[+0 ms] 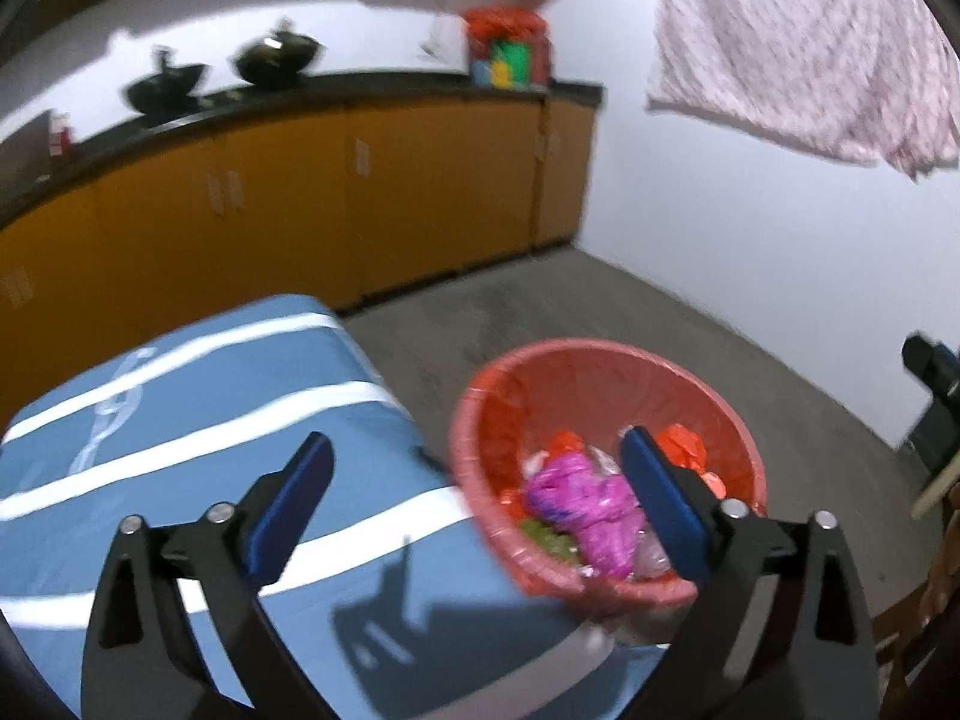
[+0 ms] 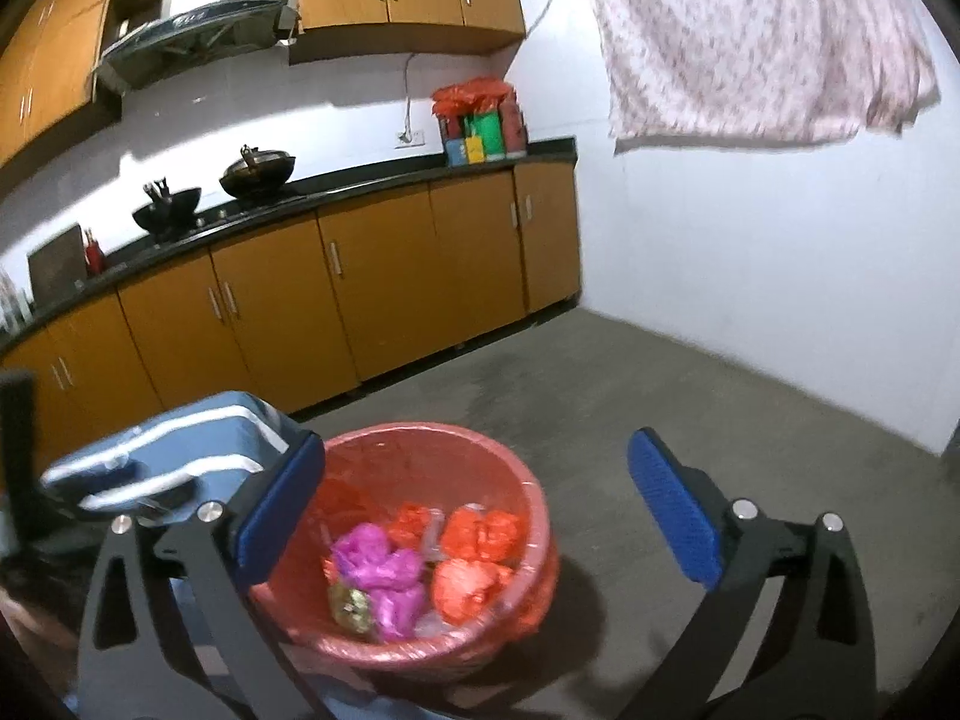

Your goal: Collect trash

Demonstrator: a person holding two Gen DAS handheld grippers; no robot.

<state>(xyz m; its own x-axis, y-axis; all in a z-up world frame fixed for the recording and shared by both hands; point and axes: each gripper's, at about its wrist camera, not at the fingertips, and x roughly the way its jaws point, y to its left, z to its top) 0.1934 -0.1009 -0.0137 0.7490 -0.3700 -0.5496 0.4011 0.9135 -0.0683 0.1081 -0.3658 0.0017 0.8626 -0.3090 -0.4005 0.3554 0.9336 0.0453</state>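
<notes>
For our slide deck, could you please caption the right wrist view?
Open right gripper above round red plastic bin holding crumpled pink bag.

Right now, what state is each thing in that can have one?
Left gripper: open, holding nothing.
Right gripper: open, holding nothing.
Red bin: upright, lined, partly filled with crumpled trash.
Lower cabinet doors: closed.
Patterned cloth: hanging.

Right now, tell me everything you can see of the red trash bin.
The red trash bin is a round, ribbed plastic tub lined with a thin red bag. It stands upright on the grey floor beside the blue striped surface. Inside lie crumpled wrappers: pink, orange-red, clear and one greenish. Both grippers stand open with nothing between the jaws; neither touches it.
</notes>
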